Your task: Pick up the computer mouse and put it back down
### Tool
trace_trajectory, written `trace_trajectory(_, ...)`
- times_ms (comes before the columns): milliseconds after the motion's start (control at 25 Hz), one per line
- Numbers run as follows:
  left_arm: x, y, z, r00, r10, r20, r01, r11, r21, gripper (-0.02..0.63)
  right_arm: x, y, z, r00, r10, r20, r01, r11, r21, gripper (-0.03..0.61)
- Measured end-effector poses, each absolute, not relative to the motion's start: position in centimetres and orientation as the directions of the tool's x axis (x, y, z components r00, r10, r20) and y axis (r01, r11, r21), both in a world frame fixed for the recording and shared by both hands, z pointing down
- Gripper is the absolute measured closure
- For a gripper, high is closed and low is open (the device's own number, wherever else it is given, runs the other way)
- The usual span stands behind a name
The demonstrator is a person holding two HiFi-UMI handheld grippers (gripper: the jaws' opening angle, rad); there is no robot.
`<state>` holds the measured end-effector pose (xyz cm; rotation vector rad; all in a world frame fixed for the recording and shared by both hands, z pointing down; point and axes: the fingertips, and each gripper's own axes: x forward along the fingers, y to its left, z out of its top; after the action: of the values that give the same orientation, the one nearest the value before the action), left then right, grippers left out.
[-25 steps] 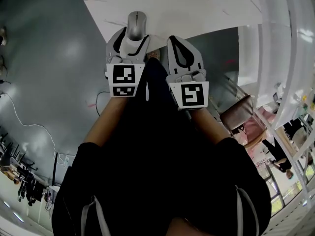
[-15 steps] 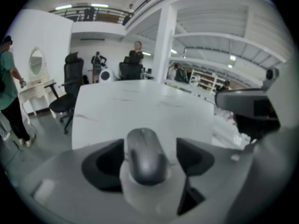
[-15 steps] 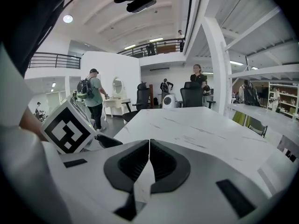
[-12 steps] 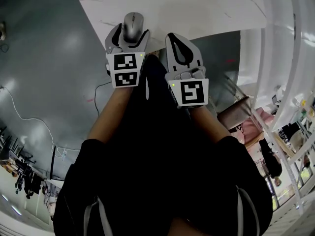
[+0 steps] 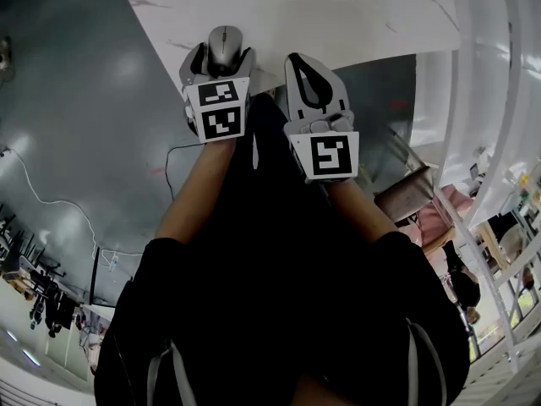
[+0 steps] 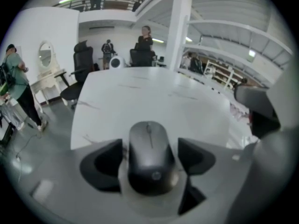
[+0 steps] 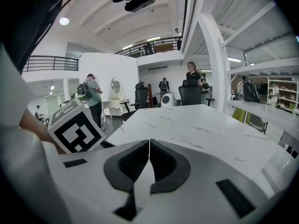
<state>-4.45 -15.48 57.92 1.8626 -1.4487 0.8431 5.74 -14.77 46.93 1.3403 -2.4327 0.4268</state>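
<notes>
Backing the left claw (image 5: 220,59) straight off seems best: its jaws have just been opening and stand wide, the computer mouse (image 6: 150,153) loose between them by the desk's (image 6: 140,97) near edge; right claw (image 7: 149,164) closed, empty.

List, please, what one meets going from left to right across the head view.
Grey floor → left gripper, whose jaws have just been opening, computer mouse between them → right gripper, jaws shut → white frame.

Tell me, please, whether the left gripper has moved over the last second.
Yes: left gripper moved forward toward the table edge, its fingers just opening around the mouse.
</notes>
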Motion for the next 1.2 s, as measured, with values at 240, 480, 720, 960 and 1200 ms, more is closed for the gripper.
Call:
trace_trajectory(240,-4.6,-15.7,58.3,0.143,-0.588,0.796,-0.983,-0.176,0.046,0.285,6.2,-15.1,47.3,-0.497,-0.757,0.425,-0.857,0.504,-0.106,0.558)
trace_trajectory(480,-4.7,-15.6,58.0,0.164,-0.587,0.793,-0.980,-0.192,0.060,0.318,6.5,-14.9,46.4,-0.493,-0.767,0.411,-0.860,0.502,-0.095,0.558)
trace_trajectory(720,-4.8,-15.2,57.3,0.181,-0.599,0.780,-0.974,-0.218,0.058,0.318,6.6,-14.3,45.6,-0.484,-0.778,0.402,-0.862,0.502,-0.067,0.558)
trace_trajectory(960,-4.9,-15.7,54.9,0.186,-0.674,0.715,-0.967,-0.253,0.014,0.318,6.7,-13.9,45.0,-0.460,-0.795,0.395,-0.874,0.485,-0.042,0.558)
trace_trajectory(1200,-5.3,-16.8,49.4,0.207,-0.775,0.597,-0.960,-0.279,-0.029,0.318,6.3,-14.3,42.5,-0.445,-0.822,0.354,-0.881,0.473,-0.010,0.558)
